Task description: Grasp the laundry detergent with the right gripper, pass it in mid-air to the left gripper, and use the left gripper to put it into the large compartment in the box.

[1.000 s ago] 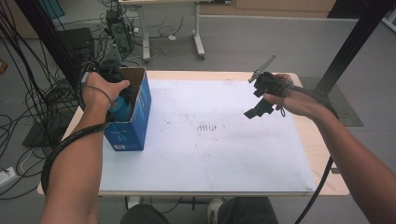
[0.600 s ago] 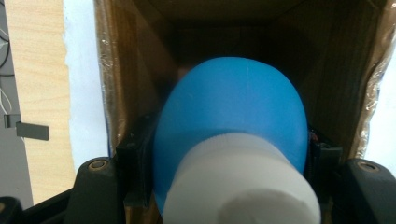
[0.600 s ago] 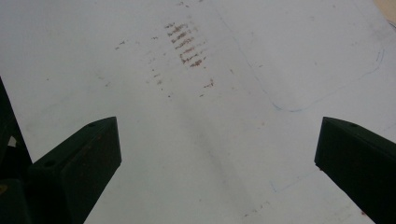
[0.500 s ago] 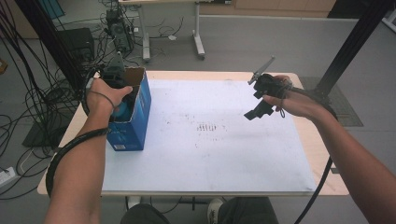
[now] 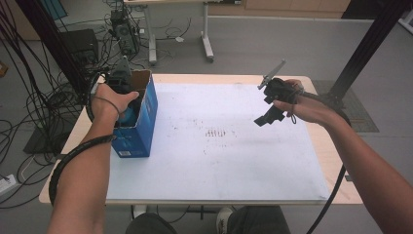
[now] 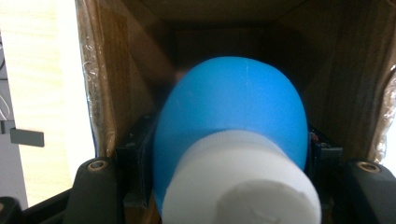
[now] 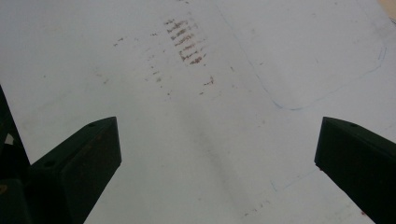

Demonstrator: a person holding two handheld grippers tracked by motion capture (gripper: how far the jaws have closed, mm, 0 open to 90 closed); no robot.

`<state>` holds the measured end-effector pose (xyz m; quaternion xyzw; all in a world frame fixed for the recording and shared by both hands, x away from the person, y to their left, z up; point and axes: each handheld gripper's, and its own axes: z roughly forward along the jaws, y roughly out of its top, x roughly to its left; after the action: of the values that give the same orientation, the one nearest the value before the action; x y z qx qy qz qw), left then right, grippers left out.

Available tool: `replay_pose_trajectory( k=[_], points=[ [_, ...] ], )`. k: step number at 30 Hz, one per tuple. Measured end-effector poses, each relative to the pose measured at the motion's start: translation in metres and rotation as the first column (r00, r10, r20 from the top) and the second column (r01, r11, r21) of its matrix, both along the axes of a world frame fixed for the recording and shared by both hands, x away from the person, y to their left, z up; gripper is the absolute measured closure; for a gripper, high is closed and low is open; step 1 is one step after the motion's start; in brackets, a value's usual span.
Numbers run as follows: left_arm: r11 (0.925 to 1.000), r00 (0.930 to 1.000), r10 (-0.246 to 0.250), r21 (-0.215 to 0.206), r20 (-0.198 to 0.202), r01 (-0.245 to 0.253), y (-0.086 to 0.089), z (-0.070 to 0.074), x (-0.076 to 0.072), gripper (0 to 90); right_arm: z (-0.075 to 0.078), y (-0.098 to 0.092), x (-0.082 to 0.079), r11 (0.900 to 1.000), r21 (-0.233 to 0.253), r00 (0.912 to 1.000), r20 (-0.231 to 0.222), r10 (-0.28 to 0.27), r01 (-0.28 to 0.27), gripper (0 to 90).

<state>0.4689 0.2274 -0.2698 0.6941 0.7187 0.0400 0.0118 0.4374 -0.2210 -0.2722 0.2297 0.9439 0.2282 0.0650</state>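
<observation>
I see my left gripper (image 6: 229, 186) closest, with its jaws squeezed on a blue bottle (image 6: 231, 121) that has a white cap (image 6: 243, 186). The bottle is down inside the blue cardboard box (image 5: 141, 131), and brown box walls stand all around it. The box sits at the left edge of the table (image 5: 321, 146), on the white sheet (image 5: 219, 165). Farther over, my right gripper (image 5: 267, 117) hangs above the sheet with its jaws spread wide and nothing between them. Small brown marks (image 7: 187, 44) dot the sheet below it.
</observation>
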Motion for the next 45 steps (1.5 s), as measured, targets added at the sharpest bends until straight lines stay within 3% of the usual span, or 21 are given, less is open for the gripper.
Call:
replay_pose_trajectory(
  k=[45],
  points=[
    [0.9999, 1.0000, -0.009, -0.008, 0.004, 0.009, 0.0007, -0.0021, 0.0028, 35.4, -0.0046, -0.0009, 0.0006, 1.000, -0.012, 1.0000, -0.008, -0.001, 0.001, 0.4]
  ],
)
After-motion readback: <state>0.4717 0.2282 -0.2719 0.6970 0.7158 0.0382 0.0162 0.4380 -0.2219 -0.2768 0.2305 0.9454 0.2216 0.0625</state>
